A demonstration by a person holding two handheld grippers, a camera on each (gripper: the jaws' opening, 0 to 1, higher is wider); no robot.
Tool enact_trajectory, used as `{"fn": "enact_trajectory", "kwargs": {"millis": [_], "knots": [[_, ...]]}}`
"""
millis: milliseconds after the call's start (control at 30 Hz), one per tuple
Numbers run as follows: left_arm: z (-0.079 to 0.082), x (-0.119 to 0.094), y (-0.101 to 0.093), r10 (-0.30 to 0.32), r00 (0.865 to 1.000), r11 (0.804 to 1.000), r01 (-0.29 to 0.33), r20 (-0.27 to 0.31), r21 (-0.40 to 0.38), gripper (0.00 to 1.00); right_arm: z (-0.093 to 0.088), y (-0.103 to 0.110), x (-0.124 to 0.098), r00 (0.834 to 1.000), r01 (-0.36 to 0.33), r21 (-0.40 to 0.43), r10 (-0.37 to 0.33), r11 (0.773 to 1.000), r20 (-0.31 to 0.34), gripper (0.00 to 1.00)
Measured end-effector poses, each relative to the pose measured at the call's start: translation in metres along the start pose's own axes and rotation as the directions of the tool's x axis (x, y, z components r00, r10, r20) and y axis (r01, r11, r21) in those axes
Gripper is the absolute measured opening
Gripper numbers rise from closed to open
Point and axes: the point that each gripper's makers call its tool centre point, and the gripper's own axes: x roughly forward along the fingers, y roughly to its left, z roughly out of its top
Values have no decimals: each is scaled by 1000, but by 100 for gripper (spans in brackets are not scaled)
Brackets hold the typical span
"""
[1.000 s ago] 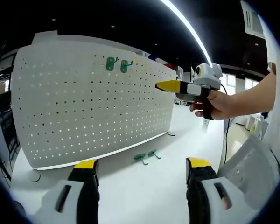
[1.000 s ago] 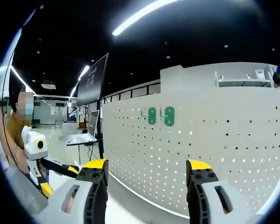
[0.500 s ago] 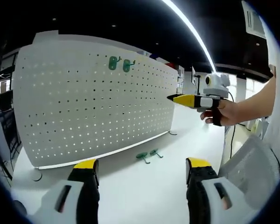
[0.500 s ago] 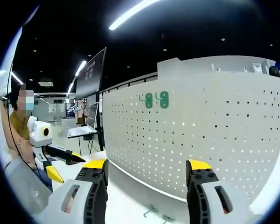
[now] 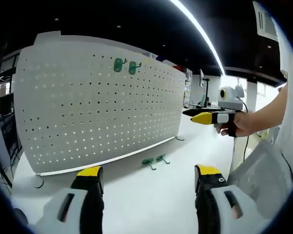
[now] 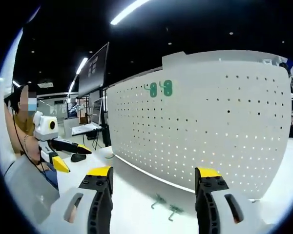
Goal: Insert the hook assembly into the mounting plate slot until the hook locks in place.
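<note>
A big white metal board full of small round holes stands upright on a white table. High up on the board, near its top edge, two small green plastic hooks hang side by side in the holes. In the right gripper view the same board shows these hung hooks up near its top too.

Two more green hooks lie loose on the table, just in front of the bottom edge of the board. In the right gripper view these loose hooks rest on the table below the board, a little apart from each other.

The left gripper has its yellow-tipped jaws wide apart with nothing between them. It points at the board from well back. The right gripper is spread wide too and carries nothing.

In the left gripper view the right gripper is held up in a hand, off to the side of the board
</note>
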Motion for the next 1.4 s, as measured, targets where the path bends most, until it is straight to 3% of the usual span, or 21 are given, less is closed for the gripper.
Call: {"fn": "enact_trajectory", "kwargs": {"millis": [500, 1400], "knots": [[-14, -4, 4, -9, 999, 1000, 9, -35, -14, 79, -36, 6, -21, 995, -5, 15, 7, 1000, -101, 68], [-38, -13, 4, -35, 994, 999, 32, -107, -21, 77, -78, 7, -50, 975, 23, 65, -8, 998, -224, 69]]}}
